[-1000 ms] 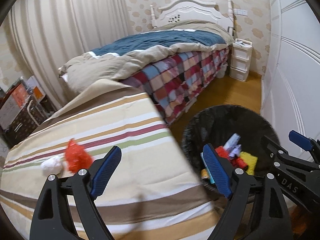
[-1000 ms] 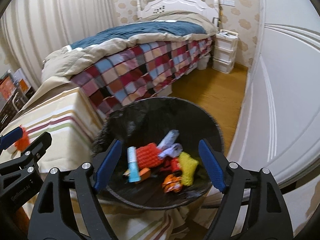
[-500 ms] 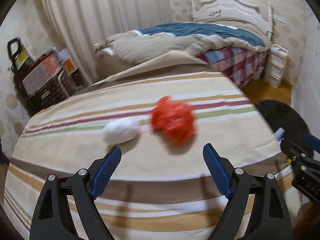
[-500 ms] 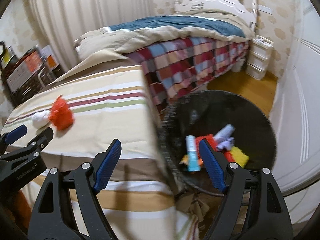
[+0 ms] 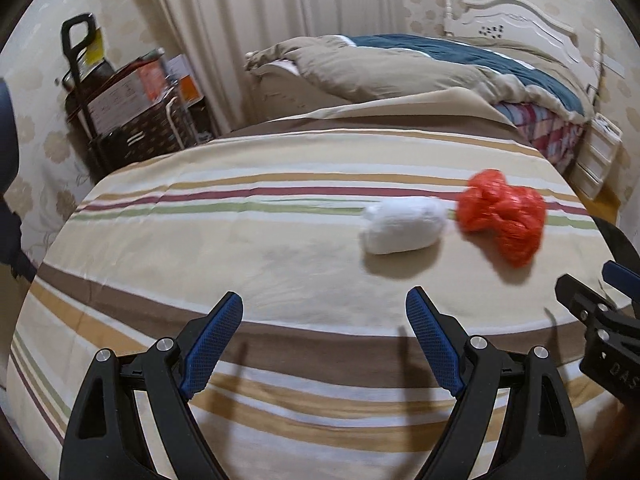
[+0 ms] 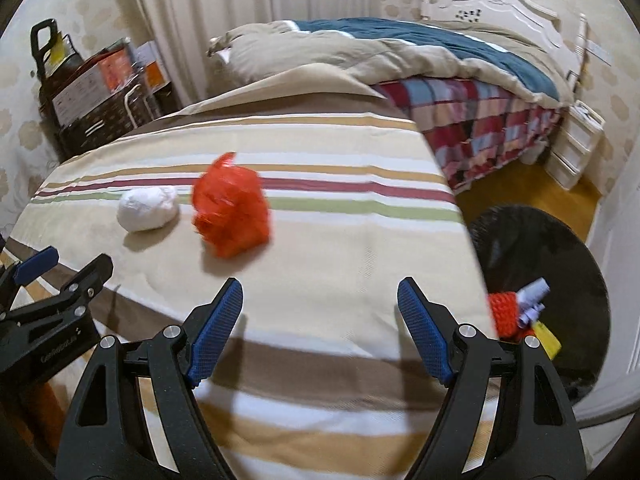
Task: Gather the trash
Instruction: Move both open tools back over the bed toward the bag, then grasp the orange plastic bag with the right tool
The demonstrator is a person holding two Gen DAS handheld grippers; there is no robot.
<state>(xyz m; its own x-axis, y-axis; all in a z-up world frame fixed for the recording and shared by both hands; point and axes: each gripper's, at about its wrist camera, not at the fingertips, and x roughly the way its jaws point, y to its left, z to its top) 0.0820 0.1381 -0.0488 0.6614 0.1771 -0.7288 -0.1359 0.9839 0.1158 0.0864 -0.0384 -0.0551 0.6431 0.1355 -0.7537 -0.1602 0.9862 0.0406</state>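
A crumpled red plastic bag (image 5: 504,216) and a white wad (image 5: 404,228) lie side by side on the striped cloth (image 5: 240,264). They also show in the right wrist view, red bag (image 6: 232,208) and white wad (image 6: 148,208). My left gripper (image 5: 324,344) is open and empty, short of the white wad. My right gripper (image 6: 320,332) is open and empty, short of the red bag. The black trash bin (image 6: 560,264) stands on the floor to the right and holds several pieces of trash (image 6: 516,312).
A bed with a plaid and beige cover (image 6: 460,80) lies behind the striped surface. A dark cart with boxes (image 5: 128,112) stands at the back left. White drawers (image 6: 576,140) stand by the bed. A white wardrobe wall (image 6: 616,248) is at the right.
Both grippers have swung left from the trash bin toward the striped surface. The red bag and white wad now lie ahead of them. Both stayed open.
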